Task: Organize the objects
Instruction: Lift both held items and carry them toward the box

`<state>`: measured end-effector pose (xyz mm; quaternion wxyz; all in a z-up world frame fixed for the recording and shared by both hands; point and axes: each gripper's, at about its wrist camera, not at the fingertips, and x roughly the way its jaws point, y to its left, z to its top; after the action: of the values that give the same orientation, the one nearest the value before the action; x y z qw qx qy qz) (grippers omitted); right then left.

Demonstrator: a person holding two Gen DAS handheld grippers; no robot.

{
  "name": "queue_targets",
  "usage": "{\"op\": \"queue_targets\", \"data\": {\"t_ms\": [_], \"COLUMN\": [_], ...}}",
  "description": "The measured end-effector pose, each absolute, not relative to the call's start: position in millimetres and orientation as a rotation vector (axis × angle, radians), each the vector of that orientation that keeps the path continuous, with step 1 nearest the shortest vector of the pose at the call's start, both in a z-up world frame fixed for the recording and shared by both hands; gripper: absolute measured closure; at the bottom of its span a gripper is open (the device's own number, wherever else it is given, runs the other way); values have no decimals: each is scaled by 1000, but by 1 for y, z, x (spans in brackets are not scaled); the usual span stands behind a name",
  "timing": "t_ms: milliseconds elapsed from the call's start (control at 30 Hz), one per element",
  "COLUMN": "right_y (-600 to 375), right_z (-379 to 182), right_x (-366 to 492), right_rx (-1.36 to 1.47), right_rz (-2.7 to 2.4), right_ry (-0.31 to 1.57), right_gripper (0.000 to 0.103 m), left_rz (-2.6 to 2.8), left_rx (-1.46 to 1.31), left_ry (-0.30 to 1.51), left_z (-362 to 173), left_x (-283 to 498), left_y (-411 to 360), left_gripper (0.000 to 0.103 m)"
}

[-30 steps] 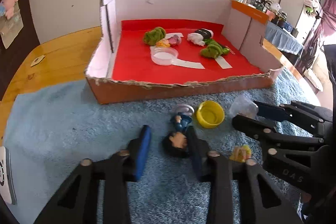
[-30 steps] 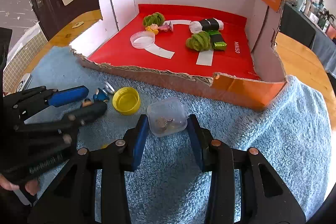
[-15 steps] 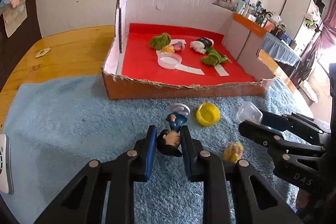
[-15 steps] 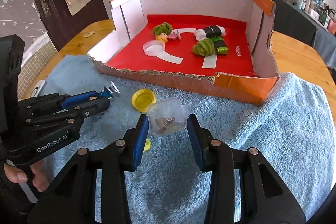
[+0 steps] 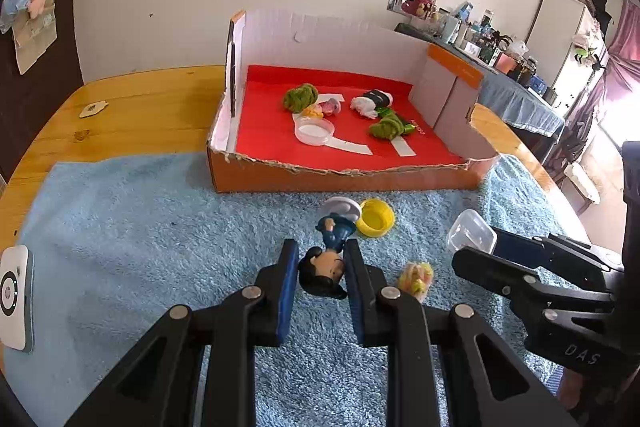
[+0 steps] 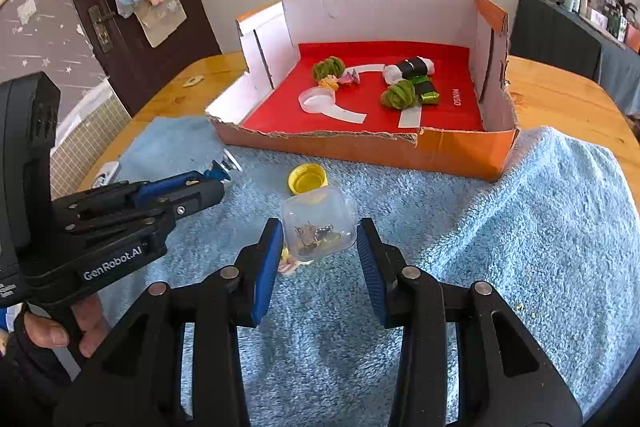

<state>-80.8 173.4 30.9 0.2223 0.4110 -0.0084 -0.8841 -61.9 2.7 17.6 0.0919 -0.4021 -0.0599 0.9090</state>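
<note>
My left gripper is shut on a small figurine with black hair and blue clothes, held by its head above the blue towel. My right gripper is shut on a clear plastic container with small bits inside, lifted off the towel. The container also shows in the left wrist view. A yellow cap and a small yellow-haired toy lie on the towel. The cardboard box with red floor stands behind.
In the box lie two green balls, a clear lid, a black-and-white roll and small toys. A white device lies at the towel's left edge. The wooden table extends left and behind.
My left gripper closed on the figurine's head and lifted it. My right gripper rose with the container. Both views pulled back from the box.
</note>
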Motion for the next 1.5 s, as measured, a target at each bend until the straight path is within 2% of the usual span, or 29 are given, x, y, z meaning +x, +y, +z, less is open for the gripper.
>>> {"op": "queue_targets", "data": {"t_ms": [967,1500], "right_y": [176,180], "right_z": [74,56], "right_x": [-125,-181], "right_rx": [1062,1195], "right_rz": [-2476,-2477], "right_ry": [-11,24], "right_gripper": [66,66], "left_rz": [2706,2659], "left_rx": [-1101,-1174], "left_ry": [-167,-149], "left_z": [62,51], "left_x": [-113,-162], "left_y": [8,14], "left_gripper": [79,79]}}
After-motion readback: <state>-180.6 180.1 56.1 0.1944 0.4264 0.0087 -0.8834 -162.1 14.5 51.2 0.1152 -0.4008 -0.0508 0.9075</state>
